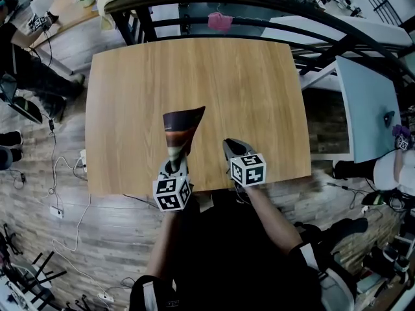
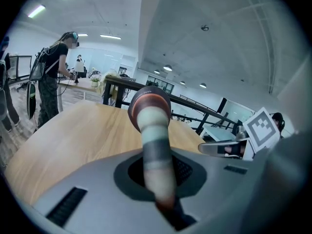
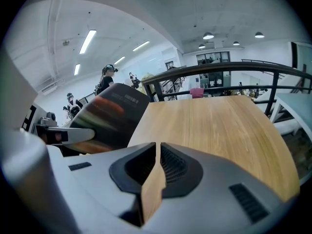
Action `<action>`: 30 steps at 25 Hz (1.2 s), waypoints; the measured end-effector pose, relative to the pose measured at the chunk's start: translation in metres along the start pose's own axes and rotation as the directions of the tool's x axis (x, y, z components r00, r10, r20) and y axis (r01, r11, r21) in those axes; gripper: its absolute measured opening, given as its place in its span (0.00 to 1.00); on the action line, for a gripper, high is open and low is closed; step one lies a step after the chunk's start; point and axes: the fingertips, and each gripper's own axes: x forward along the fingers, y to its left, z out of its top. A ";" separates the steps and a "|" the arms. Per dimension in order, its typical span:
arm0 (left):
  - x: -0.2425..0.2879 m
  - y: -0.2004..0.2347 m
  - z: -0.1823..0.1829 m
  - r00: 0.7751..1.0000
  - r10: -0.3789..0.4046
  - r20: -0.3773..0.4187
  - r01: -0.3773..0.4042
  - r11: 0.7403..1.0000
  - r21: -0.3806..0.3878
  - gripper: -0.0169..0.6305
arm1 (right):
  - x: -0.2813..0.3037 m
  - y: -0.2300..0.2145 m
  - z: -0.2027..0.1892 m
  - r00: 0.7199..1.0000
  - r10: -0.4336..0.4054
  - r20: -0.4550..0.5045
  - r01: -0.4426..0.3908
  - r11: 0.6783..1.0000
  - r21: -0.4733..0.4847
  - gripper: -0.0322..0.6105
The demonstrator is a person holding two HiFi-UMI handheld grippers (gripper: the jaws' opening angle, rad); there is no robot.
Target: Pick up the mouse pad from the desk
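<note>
1. The left gripper [image 1: 174, 163] has its jaws pinched tight on the bottom end of the mouse pad [image 1: 182, 127].
2. The mouse pad is curled into a loose tube. It's held up in the air over the near part of the wooden desk [image 1: 194, 70].
3. The right gripper [image 1: 231, 148] hangs just beside the left one, jaws pressed together with nothing in them. Only desk wood shows through the slit.

Office/lab w/ desks [image 1: 194, 76], strip lights [image 3: 87, 41]
</note>
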 end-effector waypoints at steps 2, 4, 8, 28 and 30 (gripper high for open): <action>-0.008 -0.003 0.005 1.000 -0.001 0.012 0.001 1.000 0.007 0.09 | -0.009 0.007 0.010 0.999 0.006 0.032 -0.006 1.000 -0.008 0.12; -0.016 -0.004 0.013 1.000 0.002 0.030 -0.003 1.000 0.014 0.09 | -0.018 0.015 0.022 0.998 0.015 0.067 -0.014 1.000 -0.015 0.12; -0.033 -0.004 0.027 0.998 0.007 0.069 -0.008 1.000 0.019 0.09 | -0.033 0.031 0.044 0.991 0.035 0.128 -0.031 0.999 -0.030 0.12; -0.112 -0.038 0.074 0.968 -0.011 0.253 -0.007 0.997 0.072 0.09 | -0.145 0.077 0.102 0.906 0.071 0.418 -0.037 0.995 -0.090 0.12; -0.117 -0.042 0.076 0.960 -0.010 0.279 -0.013 0.997 0.081 0.09 | -0.153 0.079 0.099 0.898 0.082 0.432 -0.044 0.994 -0.097 0.12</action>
